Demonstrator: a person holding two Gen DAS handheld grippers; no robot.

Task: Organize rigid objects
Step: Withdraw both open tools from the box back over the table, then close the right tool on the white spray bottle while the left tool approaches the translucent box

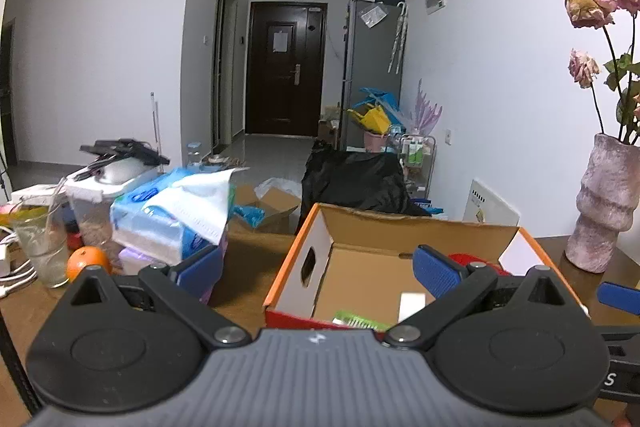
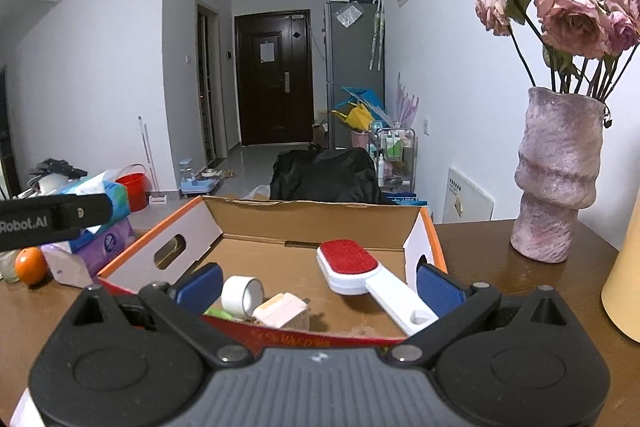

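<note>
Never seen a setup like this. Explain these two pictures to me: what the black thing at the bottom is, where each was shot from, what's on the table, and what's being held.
There is no robot here. A person holds a two-finger gripper in each hand, and a fisheye camera on each looks forward along its blue-padded fingers.

One picture is from the left gripper, the other from the right gripper. The black and grey shape at the bottom is the gripper's own body. Both are open and hold nothing.

Both point at an open cardboard box on a brown table. Inside lie a red-and-white lint brush, a tape roll, a small pink box and something green, mostly hidden.

Right of the box stands a vase of dried roses. Left of it are tissue packs, an orange and a glass.
</note>
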